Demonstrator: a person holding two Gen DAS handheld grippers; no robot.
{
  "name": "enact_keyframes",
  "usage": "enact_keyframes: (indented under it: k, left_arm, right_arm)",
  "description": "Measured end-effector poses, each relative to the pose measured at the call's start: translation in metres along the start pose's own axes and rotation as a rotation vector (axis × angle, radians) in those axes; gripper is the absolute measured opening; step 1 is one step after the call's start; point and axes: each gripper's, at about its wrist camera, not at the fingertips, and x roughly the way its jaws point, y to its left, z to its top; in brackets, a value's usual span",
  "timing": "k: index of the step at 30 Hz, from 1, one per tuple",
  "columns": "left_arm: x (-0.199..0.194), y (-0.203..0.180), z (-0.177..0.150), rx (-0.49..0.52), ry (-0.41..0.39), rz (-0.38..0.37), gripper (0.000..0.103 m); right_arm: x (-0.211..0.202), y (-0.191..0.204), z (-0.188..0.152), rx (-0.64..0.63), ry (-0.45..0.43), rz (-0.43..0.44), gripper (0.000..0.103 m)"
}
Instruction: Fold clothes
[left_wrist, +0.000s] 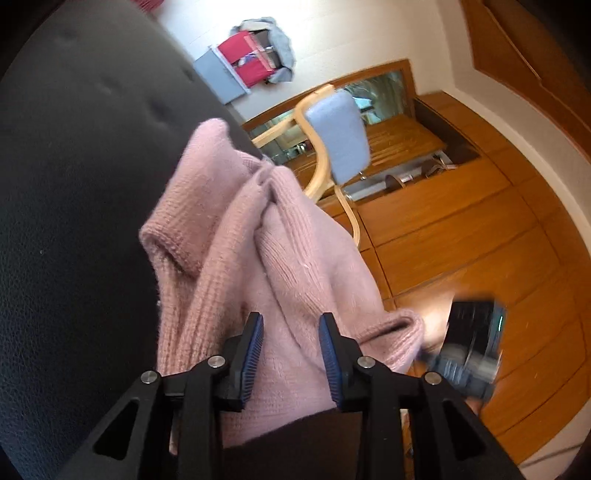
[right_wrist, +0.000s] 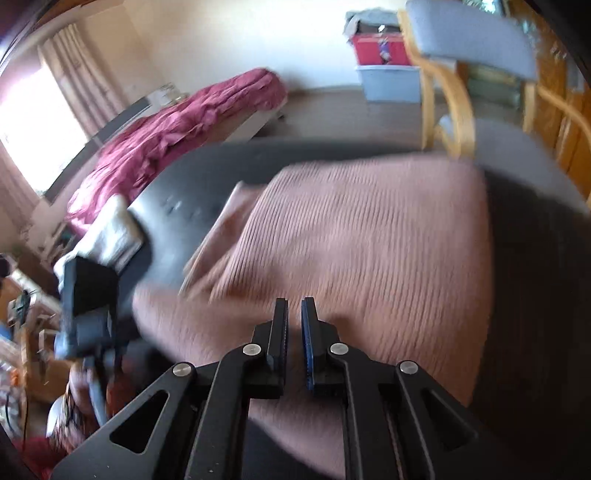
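- The left gripper (left_wrist: 291, 328) hangs over the pink sweater (left_wrist: 258, 236), jaws parted, gripping nothing.
- The right gripper (right_wrist: 294, 314) has its jaws nearly closed and empty.
- The sweater lies bunched on the dark cushion (left_wrist: 74, 184); a good fold probably starts by pinching a hem edge.

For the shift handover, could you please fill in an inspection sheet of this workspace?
Surface: dark padded seat, dimpled.
Job's things: pink sweater lying on the seat, bunched in the left view.
Clutter: white cloth on the seat's edge.
Grippers: left gripper open over the sweater; right gripper nearly shut, nothing between the pads.
Cables: nothing seen.
Surroundings: chair, red box, maroon blanket.
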Motion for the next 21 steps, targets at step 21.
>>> enact_keyframes:
  k: [21]
  left_arm:
    - [0.019,-0.032,0.013,-0.081,0.176,0.138,0.072]
  right_arm:
    - [0.015,0.037,-0.069,-0.103,-0.106,0.220,0.008]
